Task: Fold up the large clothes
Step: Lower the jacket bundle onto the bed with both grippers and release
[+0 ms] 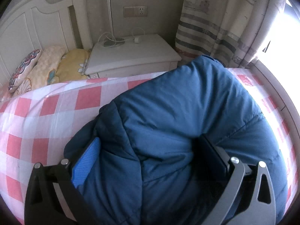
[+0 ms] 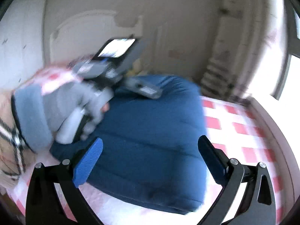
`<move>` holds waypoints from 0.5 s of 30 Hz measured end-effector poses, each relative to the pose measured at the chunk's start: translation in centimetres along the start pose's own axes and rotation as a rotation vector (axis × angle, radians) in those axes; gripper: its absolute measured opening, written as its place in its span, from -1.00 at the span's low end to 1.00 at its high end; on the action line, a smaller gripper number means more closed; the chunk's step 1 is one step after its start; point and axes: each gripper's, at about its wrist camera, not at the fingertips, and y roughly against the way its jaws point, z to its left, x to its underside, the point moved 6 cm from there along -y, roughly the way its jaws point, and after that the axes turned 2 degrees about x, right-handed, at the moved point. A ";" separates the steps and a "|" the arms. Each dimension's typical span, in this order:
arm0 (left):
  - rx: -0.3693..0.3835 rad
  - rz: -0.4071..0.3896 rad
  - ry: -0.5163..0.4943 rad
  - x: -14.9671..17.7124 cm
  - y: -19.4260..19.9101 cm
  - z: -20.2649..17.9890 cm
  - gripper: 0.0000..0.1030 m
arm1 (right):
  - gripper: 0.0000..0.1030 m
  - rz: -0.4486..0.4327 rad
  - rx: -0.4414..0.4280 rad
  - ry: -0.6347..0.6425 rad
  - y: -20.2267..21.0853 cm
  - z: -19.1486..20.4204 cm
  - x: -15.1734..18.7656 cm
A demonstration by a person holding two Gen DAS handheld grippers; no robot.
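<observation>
Jacket (image 1: 168,112) bulges between left jaws, spread wide | right jaws gape above it | bedsheet (image 1: 46,112) beneath

Ahead of the left gripper, a white nightstand (image 1: 131,54) bears a lamp base (image 1: 113,42) and charger (image 1: 136,40). Above it, a wall socket (image 1: 135,11). Ahead-left, floral pillows (image 1: 46,67) against a white headboard (image 1: 28,26). Ahead-right, a striped curtain (image 1: 215,28). Underneath, a pink-checked bedsheet (image 1: 46,112).
</observation>
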 end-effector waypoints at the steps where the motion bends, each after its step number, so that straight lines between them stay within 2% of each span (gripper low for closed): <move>1: 0.000 -0.001 0.000 0.0 0.0 0.0 0.96 | 0.89 0.004 0.000 -0.017 0.0 -0.7 0.3; 4: 0.001 -0.005 -0.002 -0.1 0.1 0.0 0.96 | 0.91 0.126 -0.016 0.025 -3.1 -0.4 3.7; 5: -0.002 -0.008 -0.004 -0.1 0.1 0.0 0.96 | 0.91 0.102 -0.008 0.037 -3.2 -0.4 3.8; 8: -0.005 -0.010 -0.003 -0.2 0.3 -0.1 0.96 | 0.91 0.160 -0.017 0.050 -3.3 -0.4 3.3; 10: -0.006 -0.017 -0.002 -0.2 0.5 -0.2 0.96 | 0.91 0.192 -0.065 0.062 -3.1 -1.0 2.1; 11: -0.003 -0.020 0.000 -0.3 0.5 -0.1 0.96 | 0.91 0.174 -0.077 0.048 -3.0 -1.7 1.2; 15: 0.000 -0.025 0.004 -0.5 0.5 -0.2 0.96 | 0.91 0.051 -0.009 -0.037 -4.4 -6.3 -5.2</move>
